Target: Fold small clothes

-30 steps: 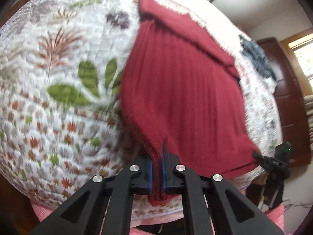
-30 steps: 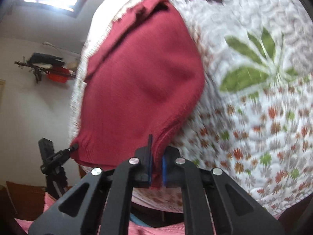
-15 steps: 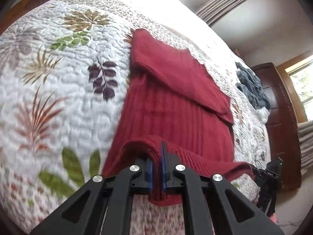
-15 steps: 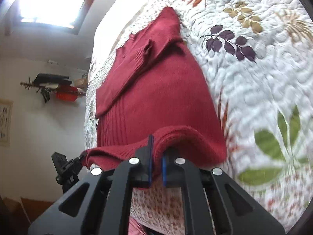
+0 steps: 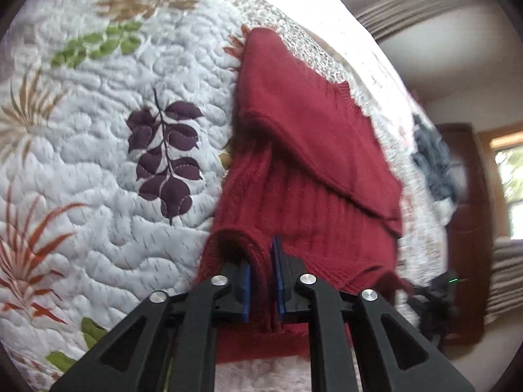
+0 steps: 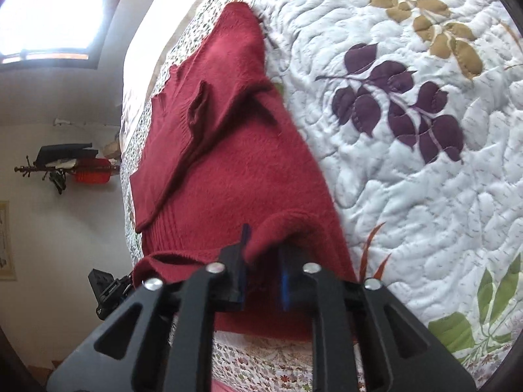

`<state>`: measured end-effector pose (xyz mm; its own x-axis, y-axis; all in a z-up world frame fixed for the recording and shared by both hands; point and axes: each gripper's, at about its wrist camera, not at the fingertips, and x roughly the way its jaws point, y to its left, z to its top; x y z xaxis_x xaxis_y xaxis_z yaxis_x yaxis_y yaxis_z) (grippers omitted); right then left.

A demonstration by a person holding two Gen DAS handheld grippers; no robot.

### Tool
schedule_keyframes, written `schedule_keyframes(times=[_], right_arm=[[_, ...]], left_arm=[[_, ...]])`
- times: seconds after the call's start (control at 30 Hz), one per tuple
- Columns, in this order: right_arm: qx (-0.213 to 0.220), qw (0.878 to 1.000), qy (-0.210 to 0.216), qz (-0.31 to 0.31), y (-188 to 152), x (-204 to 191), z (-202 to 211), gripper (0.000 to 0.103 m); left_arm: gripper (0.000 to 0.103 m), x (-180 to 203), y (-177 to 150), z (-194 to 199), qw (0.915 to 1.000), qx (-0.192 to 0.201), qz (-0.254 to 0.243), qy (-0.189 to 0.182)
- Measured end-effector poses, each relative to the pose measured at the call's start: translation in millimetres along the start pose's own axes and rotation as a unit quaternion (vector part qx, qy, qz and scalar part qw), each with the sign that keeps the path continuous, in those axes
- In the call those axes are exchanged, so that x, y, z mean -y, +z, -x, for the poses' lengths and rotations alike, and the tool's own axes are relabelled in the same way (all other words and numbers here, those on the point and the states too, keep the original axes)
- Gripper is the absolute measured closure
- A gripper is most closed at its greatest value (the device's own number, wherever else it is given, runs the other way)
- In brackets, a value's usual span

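A dark red knitted sweater (image 5: 310,150) lies on a white quilt with leaf prints (image 5: 114,130), one sleeve folded across its body. My left gripper (image 5: 262,281) is shut on the left corner of the hem, and cloth fills the gap between the blue pads. In the right wrist view the same sweater (image 6: 235,150) has its hem doubled over above the body. My right gripper (image 6: 263,271) stands open. The hem's right corner still drapes between its fingers against the left pad, with a dark gap to the right pad.
The quilt (image 6: 408,163) stretches wide beside the sweater. A blue-grey garment (image 5: 431,160) lies further along the bed near a dark wooden door (image 5: 467,196). A wall rack (image 6: 65,166) hangs past the bed's edge. Each view shows the other gripper (image 6: 108,290) at the hem's far corner.
Both grippers carried the hem up from the bed's edge and forward over the sweater's body. The right gripper's fingers have spread apart; the left's gap has widened slightly.
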<state>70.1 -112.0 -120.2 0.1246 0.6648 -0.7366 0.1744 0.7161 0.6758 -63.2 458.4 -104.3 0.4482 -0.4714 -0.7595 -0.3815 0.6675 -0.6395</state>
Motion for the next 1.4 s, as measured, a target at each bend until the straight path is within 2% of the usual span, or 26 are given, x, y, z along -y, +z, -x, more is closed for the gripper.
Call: schedule_keyframes(times=[0.07, 0.1, 0.13, 0.23, 0.37, 0.43, 0.53, 0.77, 0.83, 0.9, 0.93, 0.97, 1.0, 1.03, 1.23, 1.4], right_arm=[[0.006, 1.000, 0.000, 0.006, 0, 1, 8, 0.082], [0.008, 1.000, 0.000, 0.009, -1, 3, 11, 0.082], [0.011, 1.000, -0.003, 0.014, -2, 3, 15, 0.082], [0.021, 0.999, -0.018, 0.036, -6, -1, 28, 0.081], [0.028, 0.997, -0.037, 0.067, -10, -14, 33, 0.079], [0.034, 0.995, -0.051, 0.083, -12, -20, 33, 0.071], [0.035, 0.991, -0.066, 0.113, -14, -33, 28, 0.071], [0.028, 0.980, -0.103, 0.170, -17, -54, 13, 0.071], [0.026, 0.976, -0.113, 0.186, -18, -60, 9, 0.071], [0.025, 0.972, -0.122, 0.199, -18, -64, 6, 0.071], [0.025, 0.971, -0.125, 0.204, -18, -66, 5, 0.070], [0.025, 0.969, -0.129, 0.211, -18, -68, 4, 0.069], [0.025, 0.965, -0.134, 0.222, -17, -71, 2, 0.067], [0.025, 0.963, -0.139, 0.230, -17, -74, 1, 0.065], [0.021, 0.949, -0.155, 0.273, -14, -82, -7, 0.054], [0.004, 0.936, -0.186, 0.300, -8, -83, -26, 0.052]], left_arm=[[0.082, -7, 1, 10, 0.9994, 0.001, 0.019, -0.030], [0.078, -8, 1, 16, 0.9992, 0.006, 0.021, -0.032], [0.071, -10, 0, 23, 0.9993, 0.016, 0.018, -0.029], [0.070, -12, 0, 43, 0.9992, 0.040, 0.000, -0.010], [0.067, 6, -5, 48, 0.9946, 0.047, -0.083, 0.042], [0.061, 17, -7, 42, 0.9907, 0.040, -0.118, 0.054], [0.057, 39, -6, 20, 0.9792, 0.023, -0.179, 0.092], [0.057, 66, 2, -24, 0.9544, 0.003, -0.254, 0.158], [0.059, 67, 5, -35, 0.9484, -0.005, -0.266, 0.172], [0.063, 65, 8, -40, 0.9473, -0.011, -0.265, 0.179], [0.075, 64, 9, -41, 0.9482, -0.012, -0.265, 0.175], [0.084, 63, 9, -41, 0.9490, -0.010, -0.267, 0.168], [0.087, 63, 8, -40, 0.9489, -0.008, -0.269, 0.164], [0.095, 63, 5, -36, 0.9499, -0.007, -0.273, 0.152], [0.096, 69, -13, -13, 0.9536, 0.014, -0.285, 0.096], [0.093, 59, -4, -31, 0.9541, -0.003, -0.273, 0.123]])
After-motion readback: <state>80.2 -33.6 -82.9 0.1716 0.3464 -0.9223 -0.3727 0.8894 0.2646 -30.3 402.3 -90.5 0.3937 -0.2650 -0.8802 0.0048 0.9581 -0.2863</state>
